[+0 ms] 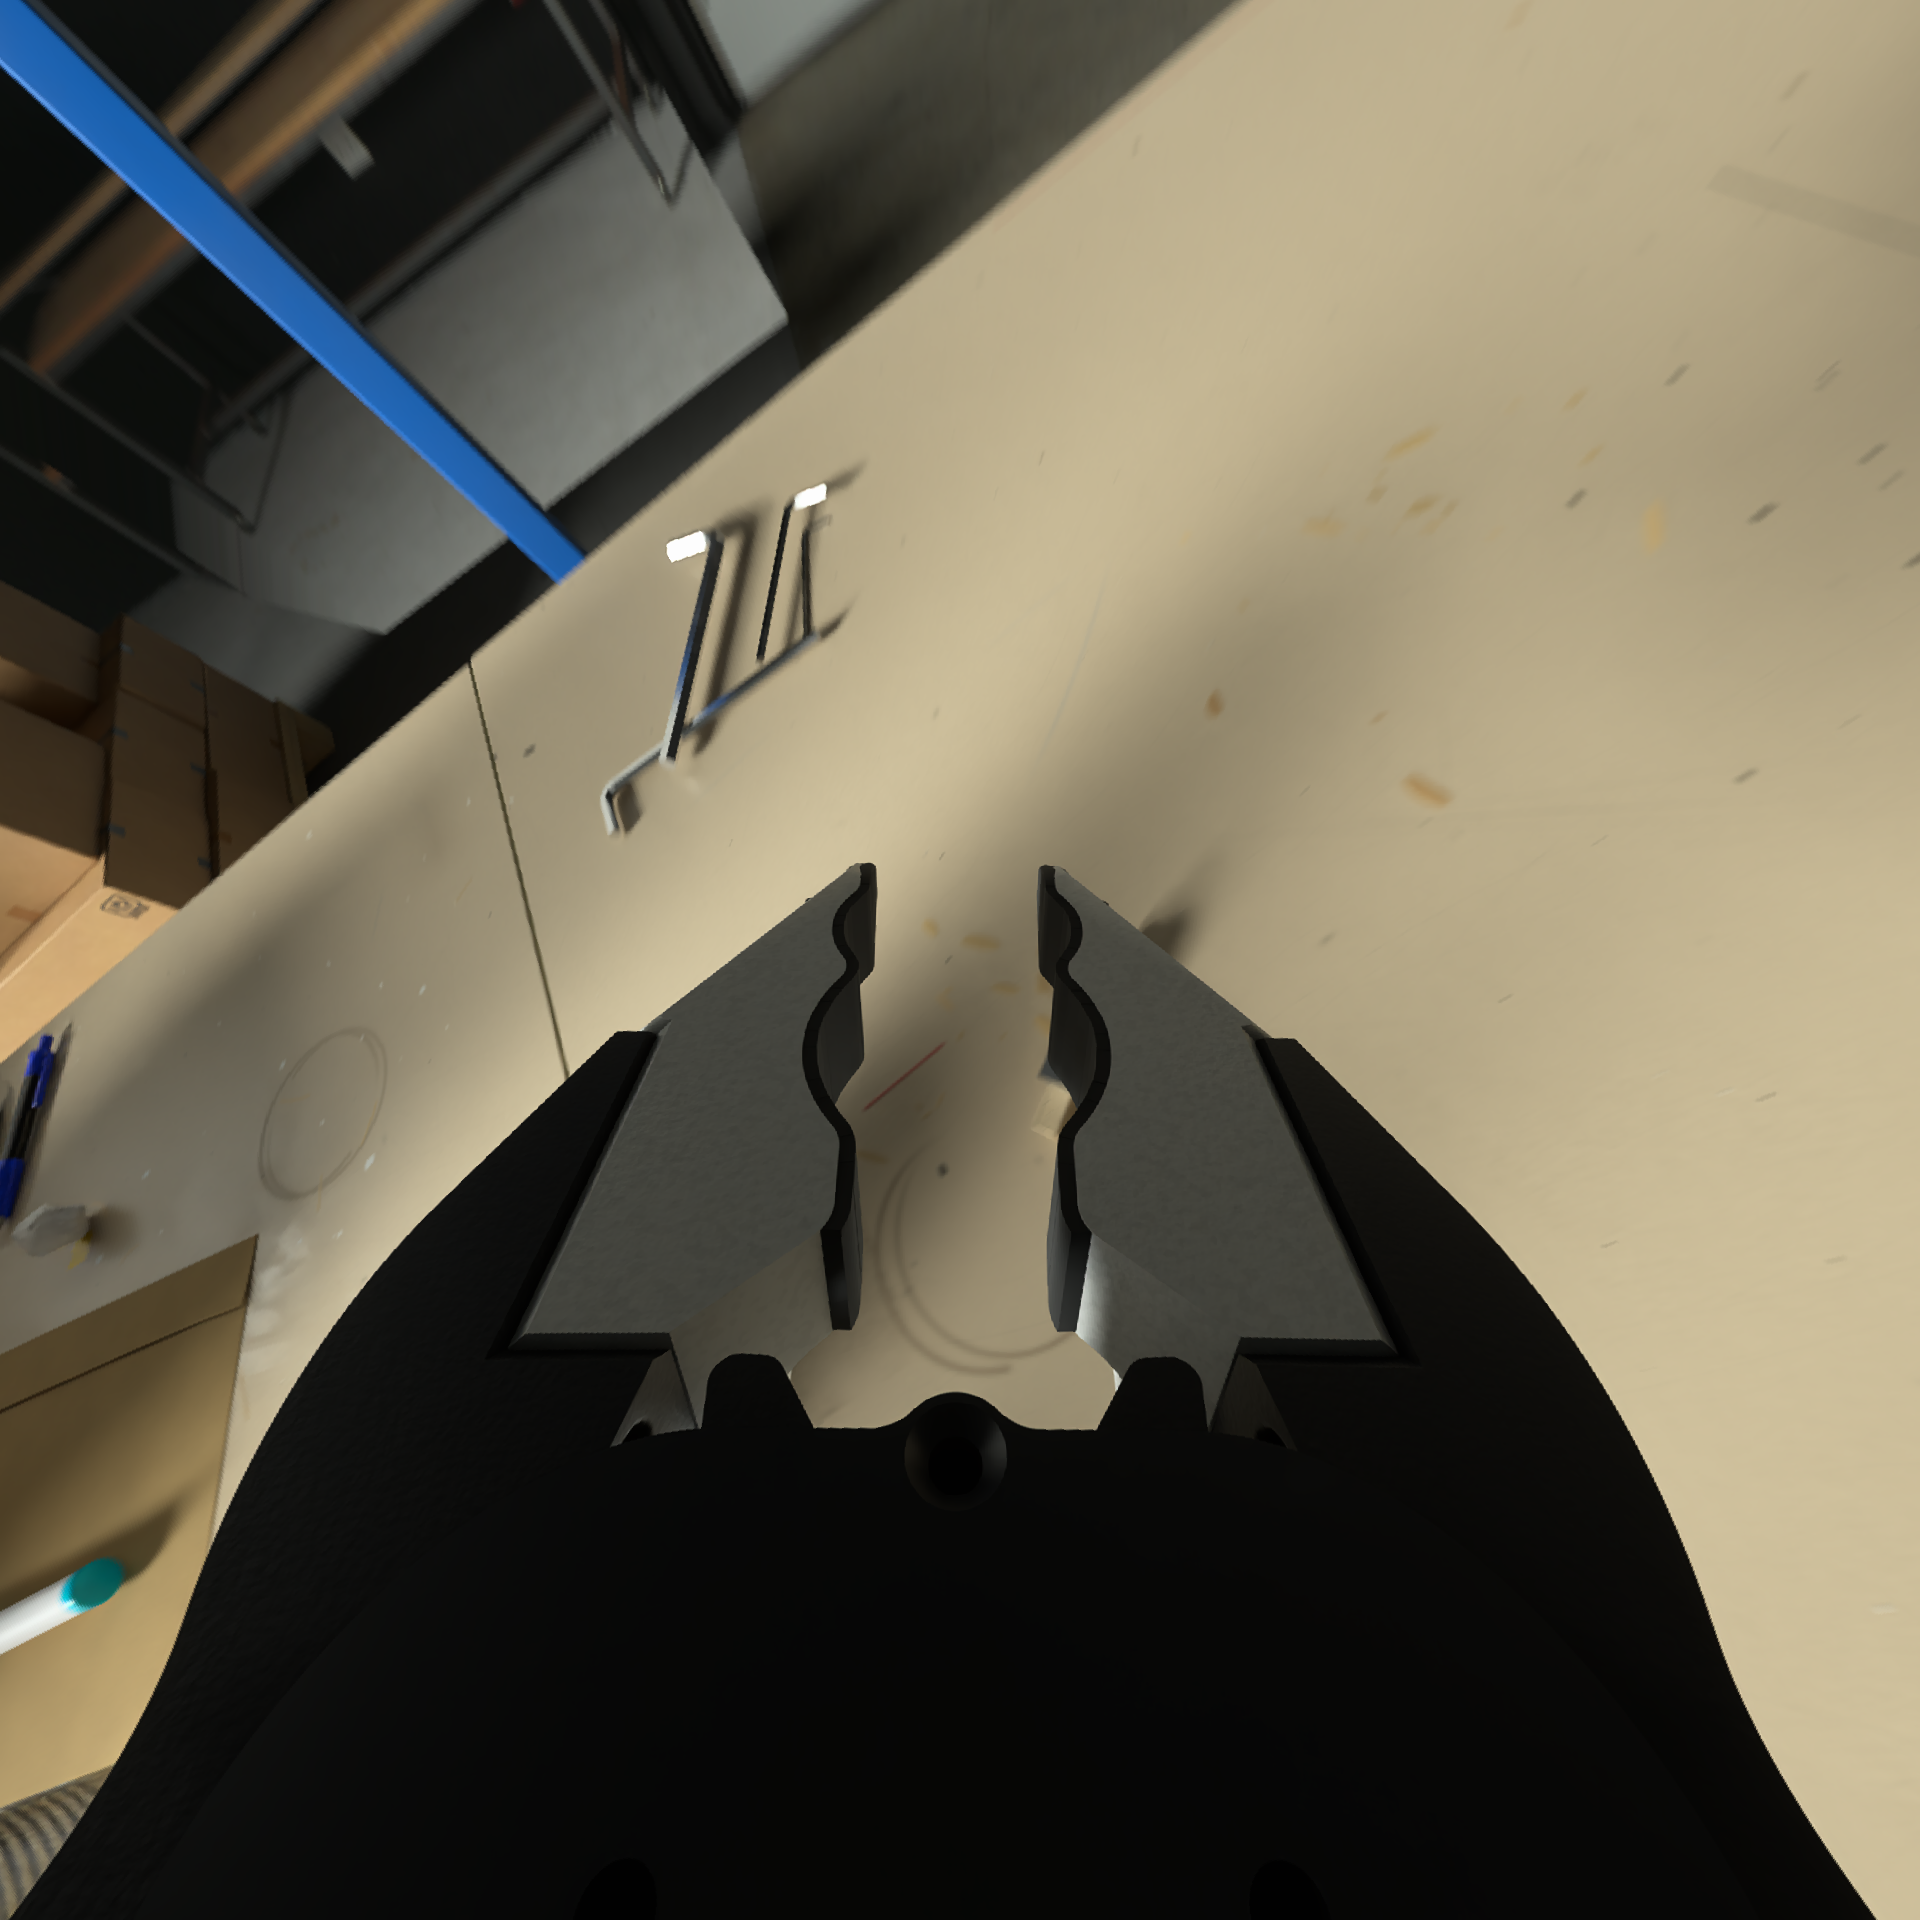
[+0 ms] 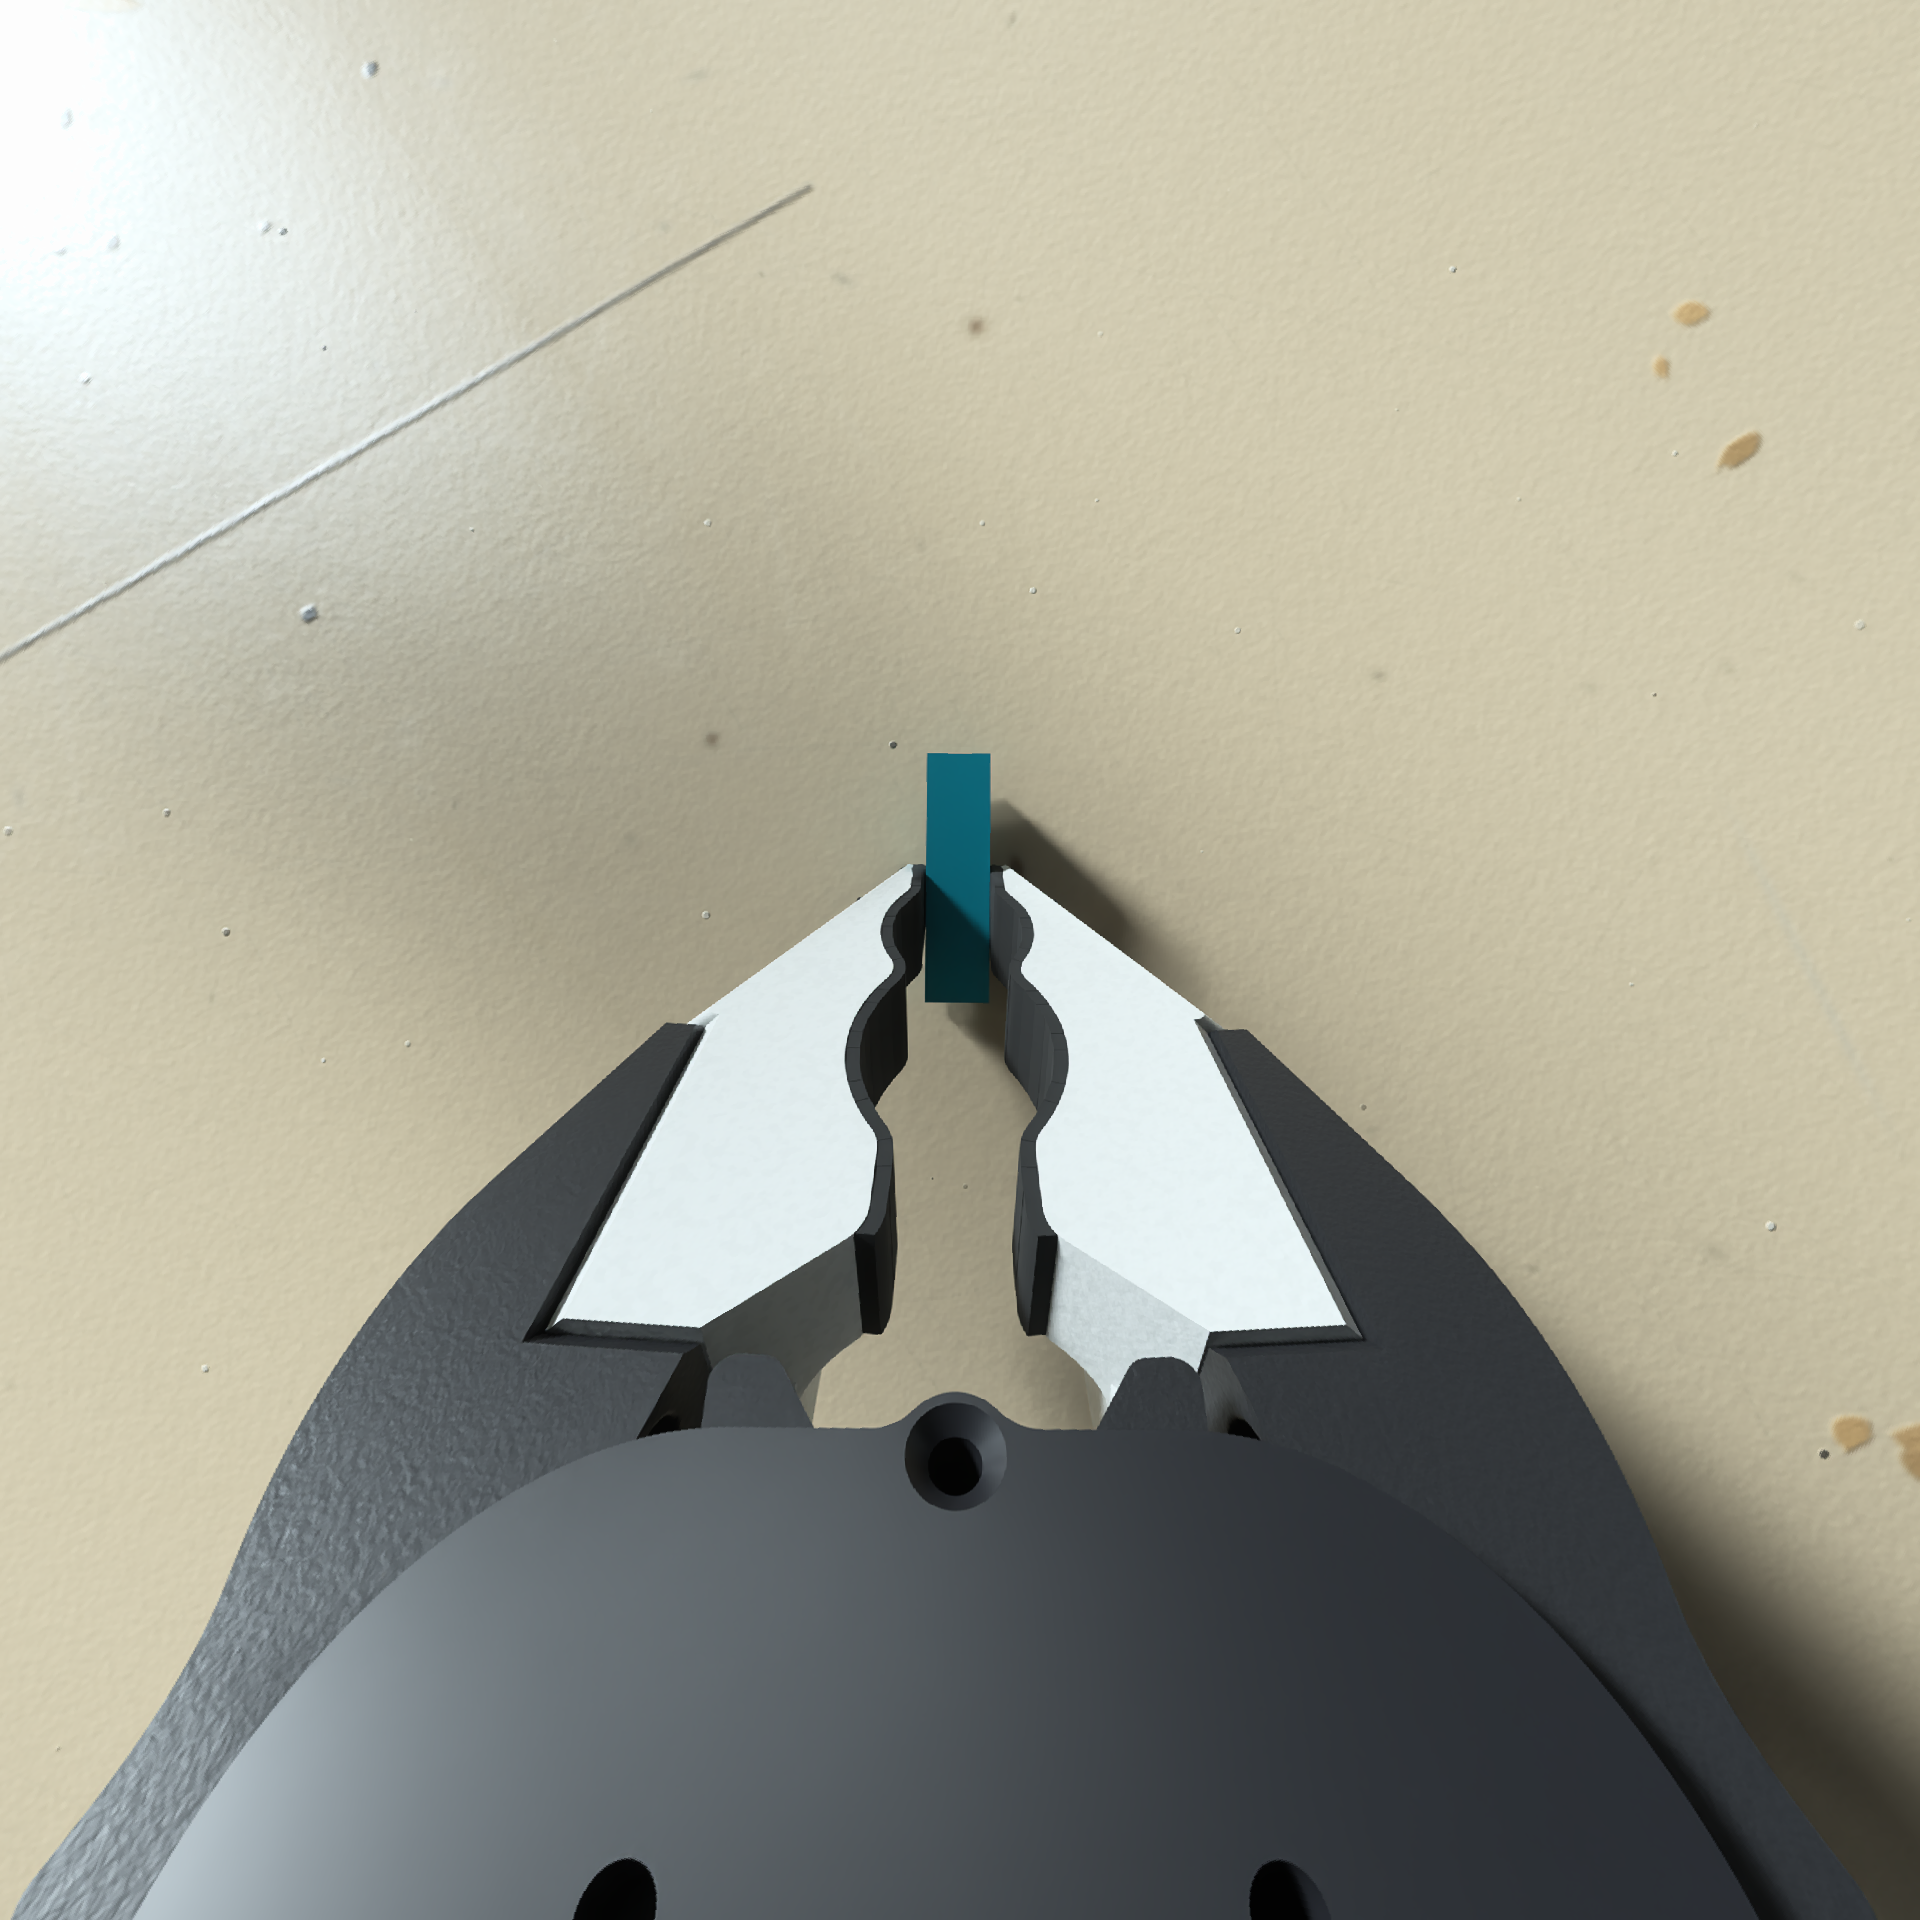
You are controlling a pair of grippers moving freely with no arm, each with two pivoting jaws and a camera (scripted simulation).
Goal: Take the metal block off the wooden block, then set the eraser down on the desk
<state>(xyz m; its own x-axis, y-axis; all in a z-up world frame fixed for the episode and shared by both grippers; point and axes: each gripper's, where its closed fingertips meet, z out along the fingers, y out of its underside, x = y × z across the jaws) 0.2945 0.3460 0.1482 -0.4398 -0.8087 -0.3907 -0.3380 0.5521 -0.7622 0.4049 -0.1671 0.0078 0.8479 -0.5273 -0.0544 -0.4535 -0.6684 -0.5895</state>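
In the right wrist view my right gripper is shut on a thin teal eraser. The eraser stands on edge between the fingertips and sticks out past them, close above the beige desk, with its shadow just beside it. In the left wrist view my left gripper is open and empty, hovering over a bare part of the desk. No metal block or wooden block shows in either view.
In the left wrist view, a few metal hex keys lie on the desk ahead. Cardboard boxes and a blue beam stand beyond the desk edge. A blue pen, a teal-capped marker and a brown envelope lie at the left.
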